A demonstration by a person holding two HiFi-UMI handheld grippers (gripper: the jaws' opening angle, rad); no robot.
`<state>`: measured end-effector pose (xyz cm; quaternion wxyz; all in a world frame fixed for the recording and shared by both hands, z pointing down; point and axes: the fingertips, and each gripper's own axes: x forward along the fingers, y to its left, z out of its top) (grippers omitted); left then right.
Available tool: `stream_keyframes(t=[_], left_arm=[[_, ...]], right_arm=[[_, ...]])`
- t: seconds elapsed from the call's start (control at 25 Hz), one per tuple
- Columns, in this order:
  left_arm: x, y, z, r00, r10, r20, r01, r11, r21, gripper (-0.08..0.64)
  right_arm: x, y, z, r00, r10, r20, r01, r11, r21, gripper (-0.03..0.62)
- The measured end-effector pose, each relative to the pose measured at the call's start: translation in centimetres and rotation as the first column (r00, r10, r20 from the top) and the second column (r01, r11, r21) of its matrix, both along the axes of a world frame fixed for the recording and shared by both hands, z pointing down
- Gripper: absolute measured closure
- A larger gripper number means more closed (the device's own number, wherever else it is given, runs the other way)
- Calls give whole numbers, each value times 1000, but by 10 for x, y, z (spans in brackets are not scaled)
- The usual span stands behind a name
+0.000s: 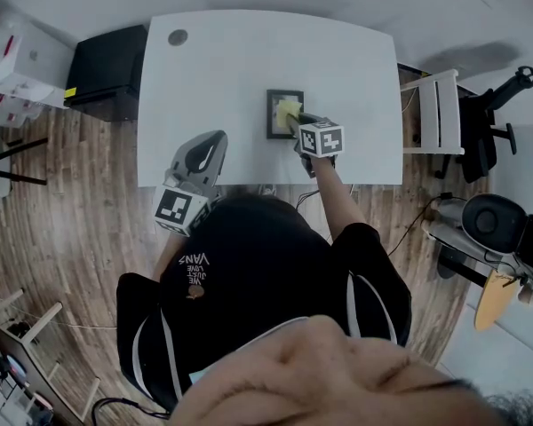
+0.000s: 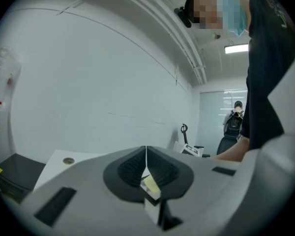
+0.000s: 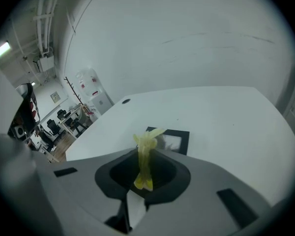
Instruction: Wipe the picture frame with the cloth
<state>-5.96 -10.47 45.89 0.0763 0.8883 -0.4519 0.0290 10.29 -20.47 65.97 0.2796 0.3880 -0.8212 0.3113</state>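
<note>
White rectangular bench (image 1: 240, 56) on wood-plank floor (image 1: 80, 229); black picture frame (image 1: 274, 121) mid-bench, beneath yellow cloth (image 1: 289, 110) grasped in right tool (image 3: 146, 149); left tool (image 2: 146, 157) clenched, empty.

Smooth, matt white worktop (image 1: 222, 69); dark picture frame (image 3: 171, 141), glossy-faced; soft, crumpled yellow cloth (image 3: 146, 154); wood-plank floor (image 1: 80, 229), low sheen.
</note>
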Motion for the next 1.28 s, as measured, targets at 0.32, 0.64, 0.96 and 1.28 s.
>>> stream_keyframes(t=[0.32, 0.64, 0.96, 1.28], left_arm=[[-9, 4, -2, 1000, -15, 0, 15, 1000, -9, 543], [-8, 3, -3, 1000, -18, -10, 18, 1000, -24, 543], [2, 0, 2, 1000, 12, -5, -12, 1000, -22, 543], [11, -5, 4, 999, 34, -5, -35, 999, -26, 543]], right_arm=[[-40, 9, 1, 997, -59, 44, 60, 998, -19, 548], [-36, 10, 13, 999, -55, 0, 55, 997, -47, 548], [-5, 8, 20, 999, -20, -40, 17, 998, -56, 548], [31, 10, 26, 997, 31, -72, -36, 997, -62, 548]])
